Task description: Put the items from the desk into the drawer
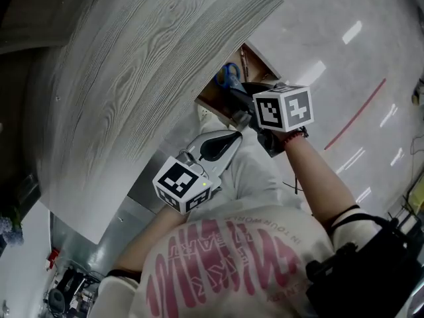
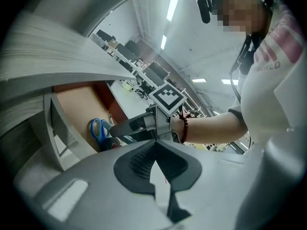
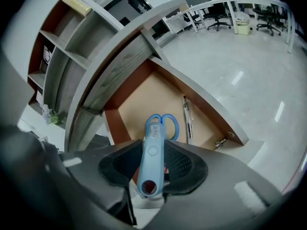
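Note:
In the right gripper view my right gripper (image 3: 152, 146) is shut on a light blue, slim tool with a hole at its near end (image 3: 153, 132), held over the open drawer (image 3: 139, 97). Blue-handled scissors (image 3: 165, 122) and a pen (image 3: 187, 116) lie on the drawer floor. From the head view the right gripper (image 1: 240, 100) reaches down into the drawer (image 1: 264, 59) beneath the grey wood desk top (image 1: 132, 78). My left gripper (image 1: 222, 143) hangs in front of the desk edge, jaws together with nothing between them (image 2: 154, 148). Its view shows the scissors (image 2: 97, 130) too.
Open shelves (image 3: 62, 47) stand beside the desk. The person's lap and white trousers (image 1: 255, 174) are directly below both grippers. A glossy floor (image 1: 358, 58) with a red line spreads to the right.

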